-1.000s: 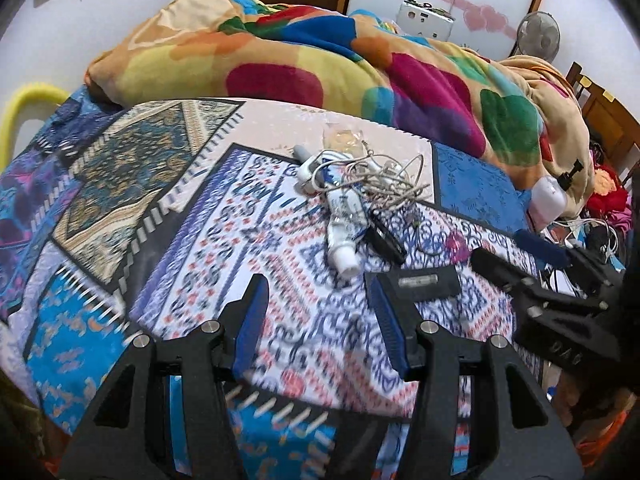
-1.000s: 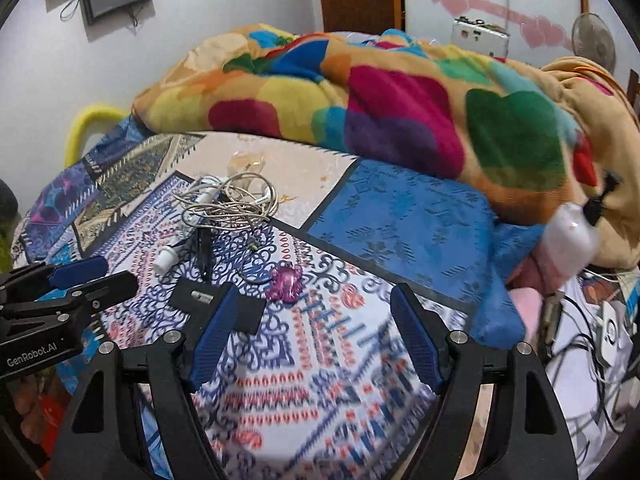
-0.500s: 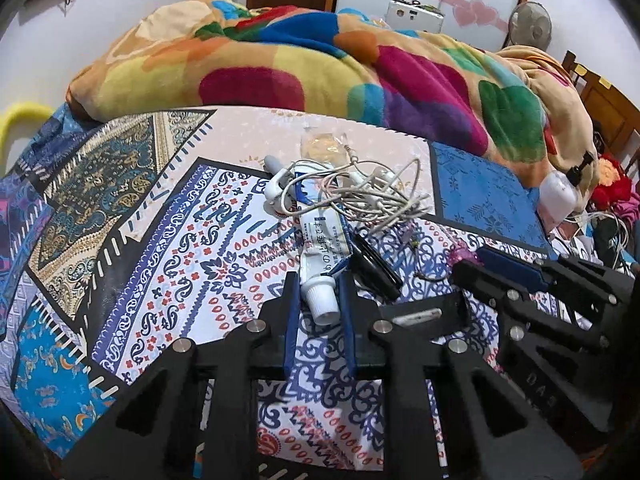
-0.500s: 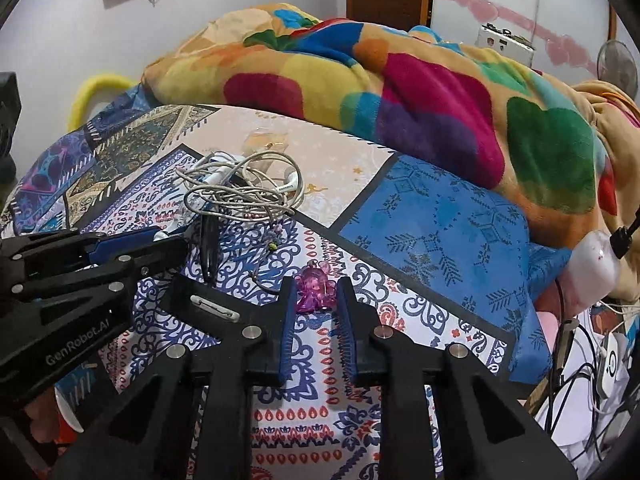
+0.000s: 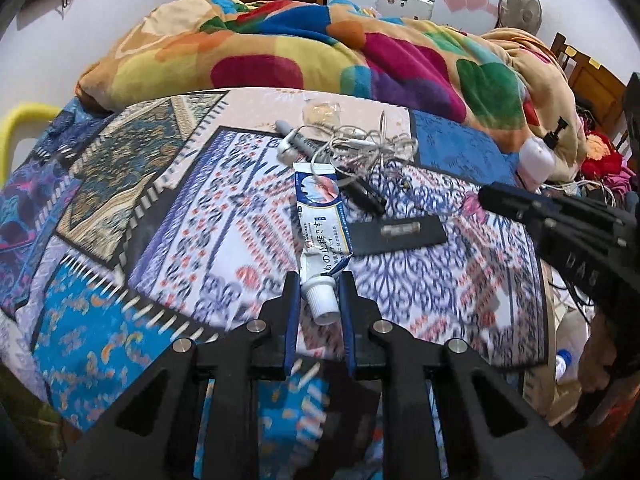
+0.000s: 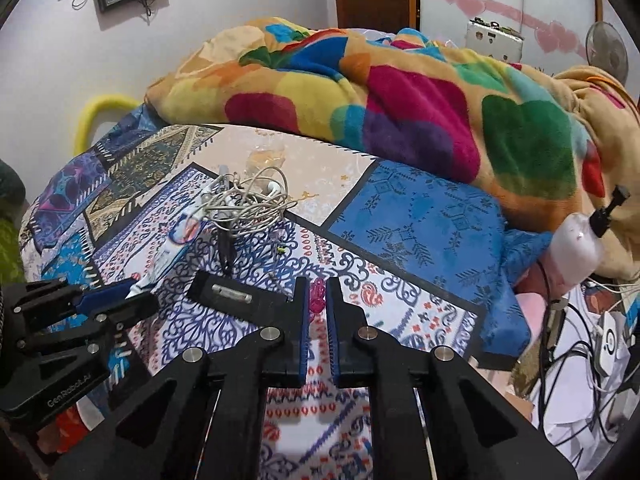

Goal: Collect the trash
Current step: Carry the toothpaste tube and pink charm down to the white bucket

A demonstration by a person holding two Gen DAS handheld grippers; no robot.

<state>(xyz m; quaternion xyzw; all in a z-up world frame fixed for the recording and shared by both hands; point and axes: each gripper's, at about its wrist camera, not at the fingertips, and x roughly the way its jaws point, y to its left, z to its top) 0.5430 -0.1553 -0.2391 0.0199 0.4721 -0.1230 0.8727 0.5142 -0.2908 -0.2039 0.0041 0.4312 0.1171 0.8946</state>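
A: Left gripper [image 5: 318,292] status?
B: Its fingers [image 5: 291,300] are narrow, clamped on the white cap end of the toothpaste tube [image 5: 322,220]. The tube's body lies on the patterned bed cover [image 5: 200,240], tail pointing at the cable tangle [image 5: 360,148] toward the far side of the bed.
A: Right gripper [image 6: 317,300]?
B: Its jaws have just been closing and are now nearly together. The small pink wrapper [image 6: 318,294] sits between the fingers [image 6: 303,312]; the pads look pressed on it, near the bed's front edge.
A: Anything close by?
B: Flat black piece [image 6: 228,294] just left of the right gripper, between the two grippers. Colourful blanket [image 6: 400,92] heaped along the far side. White pump bottle [image 6: 576,248] at the right edge.
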